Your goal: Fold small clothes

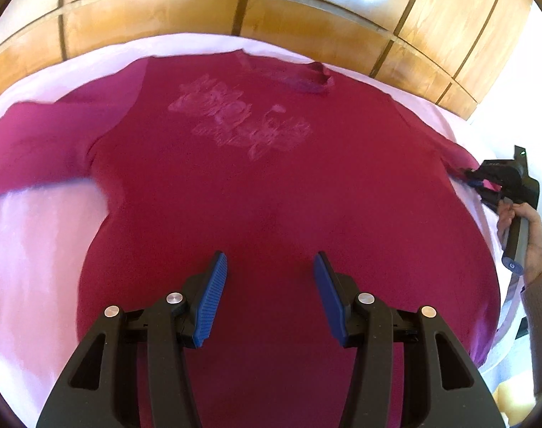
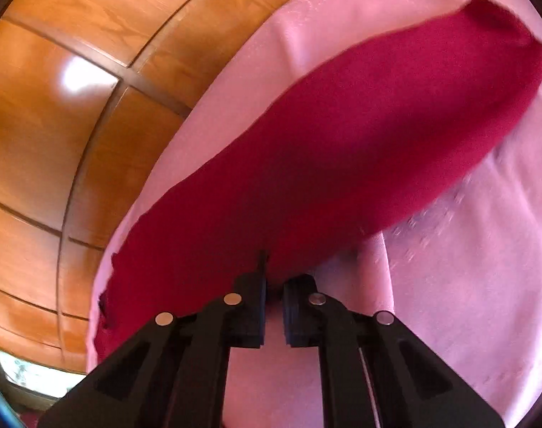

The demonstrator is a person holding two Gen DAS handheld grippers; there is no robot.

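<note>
Magenta cotton fills most of the left wrist view: a long-sleeved shirt [image 1: 271,185] lies face up and spread flat on a pale pink sheet [image 1: 32,249]. A faded whitish print [image 1: 242,117] sits across its chest, and the neckline [image 1: 306,78] points toward the far edge, where a small flap of fabric is turned up. One sleeve [image 1: 39,142] stretches out flat to the left of the body; the cloth looks smooth there, with only slight creasing at the armpit. Behind the sheet runs a glossy wooden panel wall [image 1: 235,10] with darker seams.

Over the lower body of the shirt, the left gripper [image 1: 271,285] hovers with its blue-padded fingers [image 1: 214,296] standing moderately apart, nothing between them and no pad pressing on the cloth.

At the shirt's right side, the right gripper [image 1: 479,178] is closed on the cuff end of the other sleeve, a hand [image 1: 524,228] around its handle. In its own view the right gripper [image 2: 272,306] has its dark fingers [image 2: 251,317] drawn nearly together, pinching the edge of the magenta sleeve [image 2: 342,164], which runs away from the jaws as a long smooth band over the pink sheet [image 2: 467,285].

No containers appear in either view.
</note>
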